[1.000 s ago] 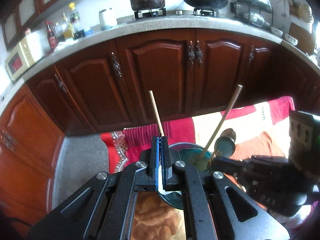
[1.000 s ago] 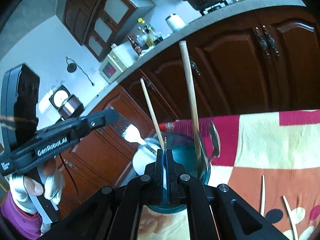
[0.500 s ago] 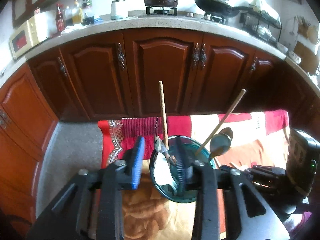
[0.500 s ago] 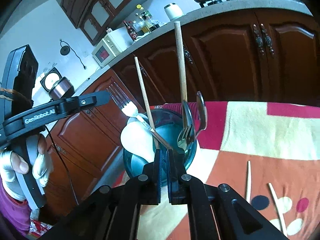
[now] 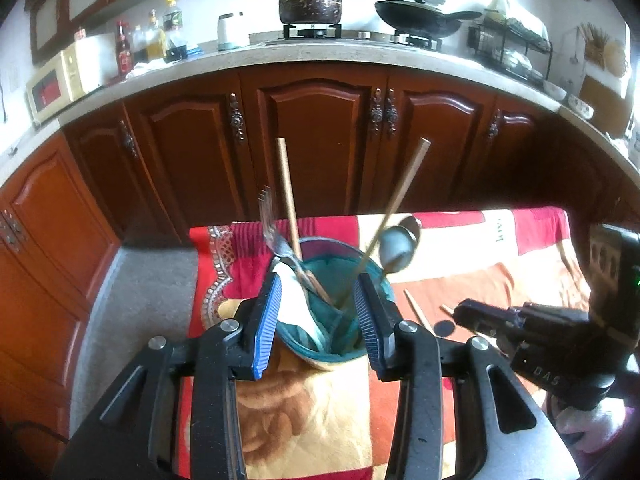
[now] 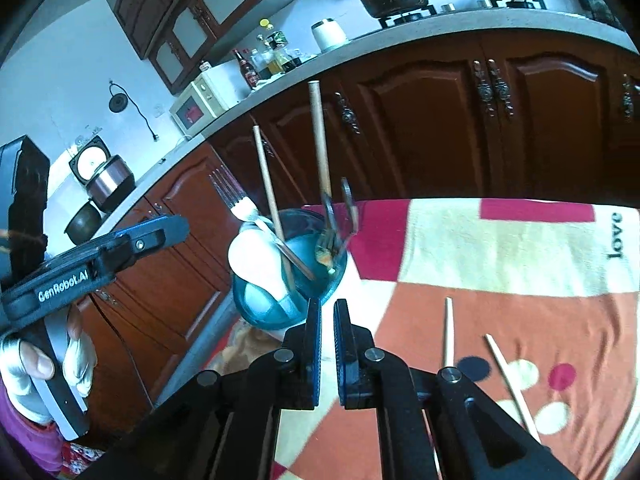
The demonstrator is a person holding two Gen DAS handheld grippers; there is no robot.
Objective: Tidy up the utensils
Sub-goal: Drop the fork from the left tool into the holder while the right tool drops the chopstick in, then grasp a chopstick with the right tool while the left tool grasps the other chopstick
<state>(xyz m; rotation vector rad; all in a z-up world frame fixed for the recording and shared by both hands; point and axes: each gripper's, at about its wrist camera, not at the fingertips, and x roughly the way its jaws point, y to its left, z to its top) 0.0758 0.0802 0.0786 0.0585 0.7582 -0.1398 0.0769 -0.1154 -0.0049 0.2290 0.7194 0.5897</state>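
Here my left claw (image 5: 318, 316) stands wide apart, its blue-padded fingers (image 5: 267, 326) to either side of the teal cup (image 5: 340, 344) and gripping nothing; from this view I cannot tell whether the pads touch the cup's wall. My right claw (image 6: 327, 350) has its fingers nearly together, with only a narrow slit between the pads and nothing held in it. It sits just short of the cup (image 6: 272, 308), a little to the right of it.

The cup stands upright on the patterned cloth (image 6: 500, 264) that covers the counter, near the cloth's far left corner. Inside it two wooden chopsticks (image 5: 288, 204) lean out in different directions, one toward the left and one (image 5: 400, 200) toward the right. A metal fork (image 5: 269, 220) rests tines-up against the left rim, and beside it a white spoon (image 5: 294, 300) lies with its bowl inside the cup. A metal spoon (image 5: 398, 244) stands bowl-up at the right rim. In the right wrist view a second fork (image 6: 329, 236) shows inside the cup, blurred.

Two more chopsticks (image 6: 449, 332) lie loose on the cloth to the right of the cup, well apart from it, the nearer one (image 6: 510, 380) angled away toward the right. Behind the counter run dark red cupboard doors (image 5: 320, 140) under a worktop carrying a pot (image 5: 310, 2) and a pan (image 5: 420, 20)
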